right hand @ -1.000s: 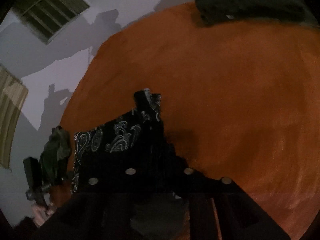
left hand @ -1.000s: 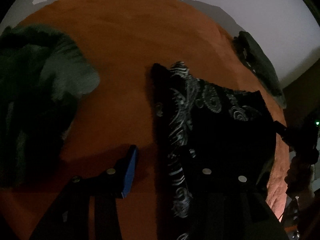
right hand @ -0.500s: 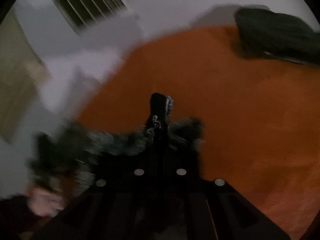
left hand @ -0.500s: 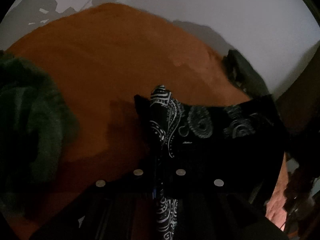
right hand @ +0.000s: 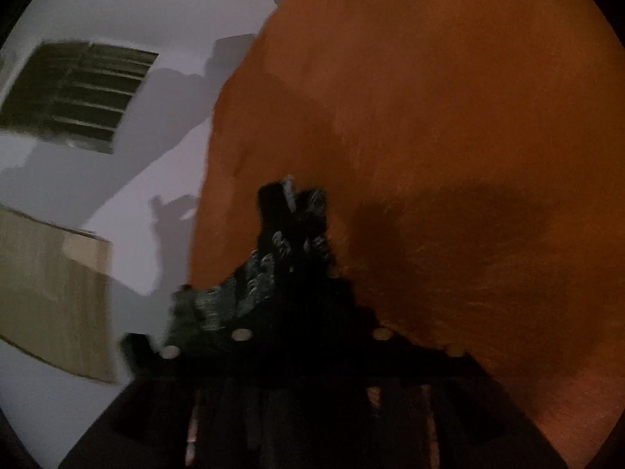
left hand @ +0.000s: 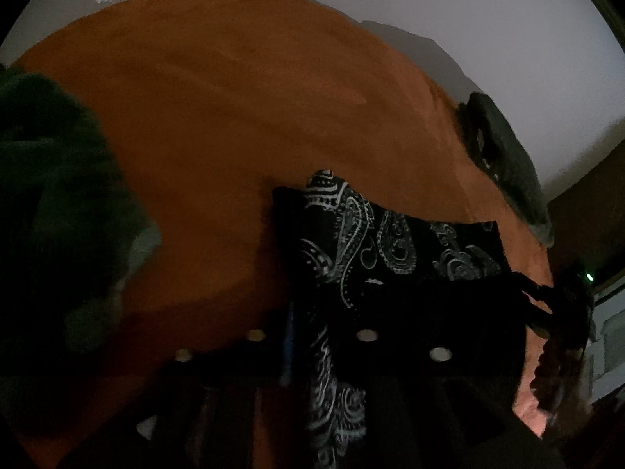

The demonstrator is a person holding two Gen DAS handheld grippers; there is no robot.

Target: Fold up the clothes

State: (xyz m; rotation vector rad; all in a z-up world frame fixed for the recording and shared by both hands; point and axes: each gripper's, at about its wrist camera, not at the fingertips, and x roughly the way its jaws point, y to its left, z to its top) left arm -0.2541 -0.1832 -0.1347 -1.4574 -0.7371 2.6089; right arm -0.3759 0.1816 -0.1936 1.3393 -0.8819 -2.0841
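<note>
A black cloth with a white paisley print stretches over the orange bed cover. In the left wrist view one corner of it stands up, and a strip of it runs down between the fingers of my left gripper. Those jaws are opening, and a gap shows beside the cloth. The other end bunches up between the fingers of my right gripper in the right wrist view, blurred. These jaws are opening too. My right gripper's dark body also shows at the cloth's far corner.
A dark green garment is heaped at the left of the bed. A dark folded garment lies at the far right edge. Beyond the bed's left side are a white wall, a vent and a pale wooden piece.
Both grippers shut on the cloth and lifted its corners half a second ago. Now both have parted again. The right gripper has dropped towards the bed and rolled.
</note>
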